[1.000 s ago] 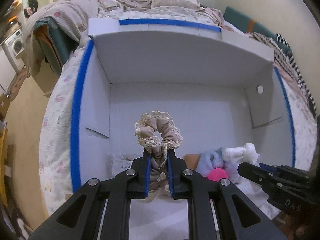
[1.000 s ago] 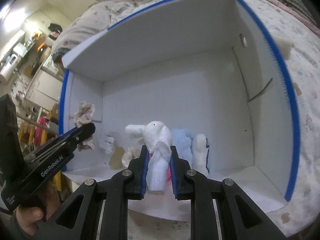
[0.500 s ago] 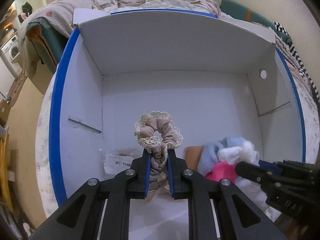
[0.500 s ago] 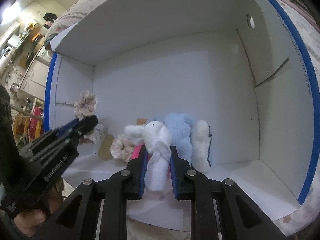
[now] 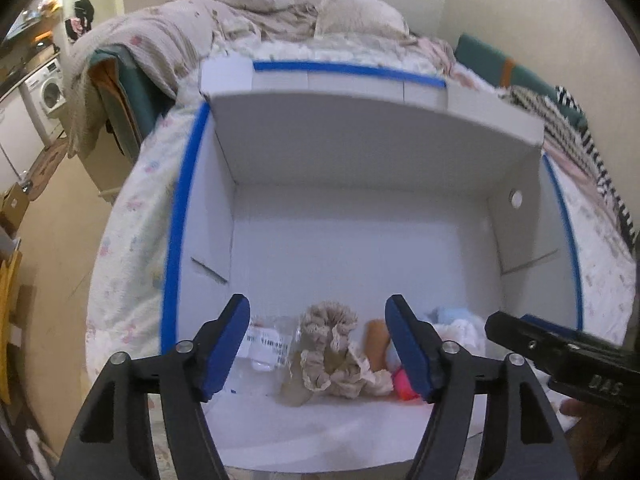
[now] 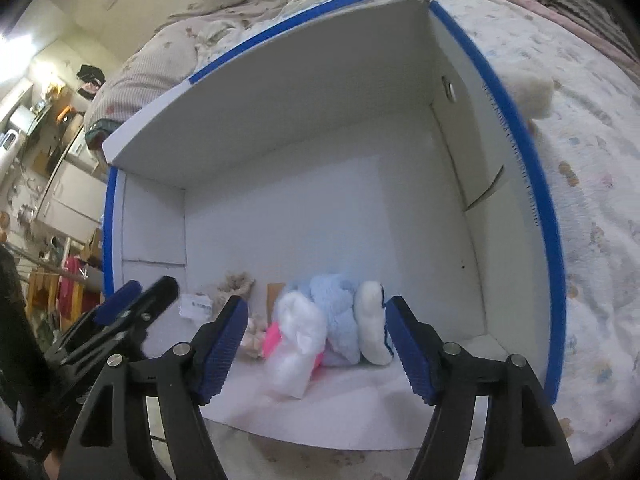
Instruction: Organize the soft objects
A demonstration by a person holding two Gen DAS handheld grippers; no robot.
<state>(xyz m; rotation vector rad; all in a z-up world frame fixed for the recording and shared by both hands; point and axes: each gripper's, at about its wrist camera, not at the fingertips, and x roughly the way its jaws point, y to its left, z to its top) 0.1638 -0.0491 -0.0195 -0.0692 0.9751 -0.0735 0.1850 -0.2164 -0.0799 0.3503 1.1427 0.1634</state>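
Both grippers point steeply down over the near edge of a large white cardboard box with blue-taped rims point(image 5: 173, 280) that sits on a floral bedspread point(image 6: 592, 168). The left gripper point(image 5: 318, 344) has just been opening its jaws; its blue pads now stand wide apart with nothing pressed between them. Below the gap, the beige satin scrunchie with cream lace trim point(image 5: 334, 354) lies crumpled on the box floor near the front wall, just right of a clear plastic packet with a printed label point(image 5: 266, 346). The right gripper point(image 6: 316, 346) has likewise just been opening, and its ribbed blue pads are spread clear of the white fluffy plush toy point(image 6: 298, 344), which rests on the box floor between and beyond them. That toy leans against a pale blue plush point(image 6: 338, 316) and a white plush piece with dark stitching point(image 6: 372, 328), with a bright pink soft item point(image 6: 272, 340) tucked at its left. In the right wrist view the left gripper's black body enters from the lower left, angled toward the same near corner.
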